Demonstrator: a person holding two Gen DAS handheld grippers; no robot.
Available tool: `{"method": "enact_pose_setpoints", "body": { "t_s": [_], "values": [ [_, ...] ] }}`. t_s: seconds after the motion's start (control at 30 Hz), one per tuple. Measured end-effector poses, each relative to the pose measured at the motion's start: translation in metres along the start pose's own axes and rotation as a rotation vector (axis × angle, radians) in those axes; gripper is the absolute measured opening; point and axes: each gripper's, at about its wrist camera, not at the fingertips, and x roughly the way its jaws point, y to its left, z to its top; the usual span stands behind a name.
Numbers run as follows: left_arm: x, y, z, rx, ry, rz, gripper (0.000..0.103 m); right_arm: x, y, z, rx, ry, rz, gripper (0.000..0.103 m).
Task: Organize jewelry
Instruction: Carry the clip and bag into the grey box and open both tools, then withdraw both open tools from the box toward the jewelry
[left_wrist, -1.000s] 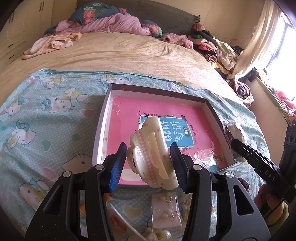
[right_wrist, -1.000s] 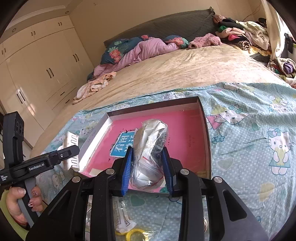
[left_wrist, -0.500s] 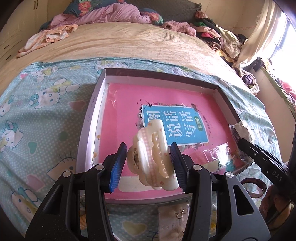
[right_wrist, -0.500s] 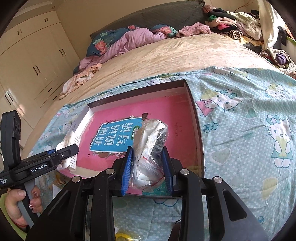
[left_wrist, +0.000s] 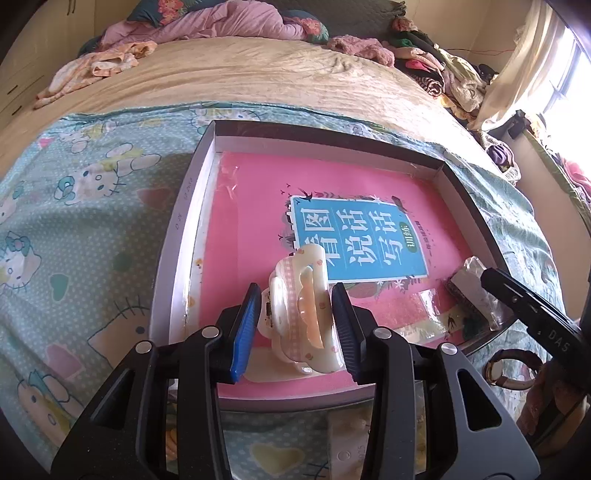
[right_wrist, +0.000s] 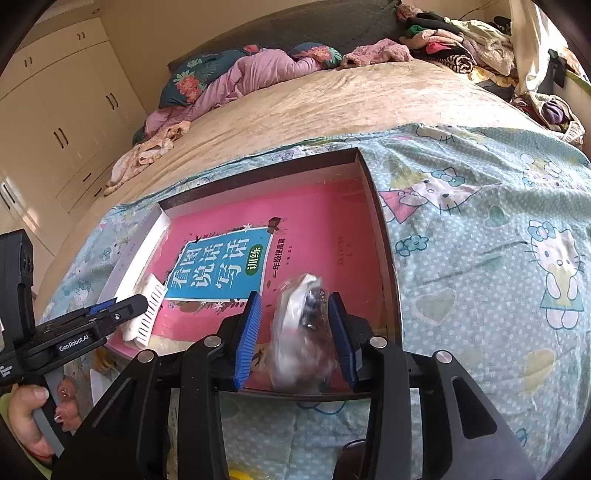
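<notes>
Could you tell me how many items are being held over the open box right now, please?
2: a cream hair clip in the left claw, and a clear plastic packet in the right claw, blurred, apparently loosening. Others may be hidden.
</notes>
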Motion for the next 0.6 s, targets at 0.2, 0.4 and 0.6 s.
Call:
{"method": "enact_pose_setpoints", "body": {
  "t_s": [0.2, 0.4, 0.6],
  "values": [
    [-0.006, 0.000, 0.001, 0.000, -0.008, -0.004, 0.032, -0.016, 0.004, 0.002, -0.016, -0.035, 0.005, 0.047],
    [-0.020, 0.000, 0.001, 0.001, -0.028, -0.004, 0.043, -0.040, -0.001, 0.002, -0.001, -0.084, 0.009, 0.059],
    [-0.040, 0.000, 0.000, 0.000, -0.063, -0.010, 0.059, -0.063, -0.001, 0.001, -0.004, -0.129, 0.013, 0.071]
  ]
}}
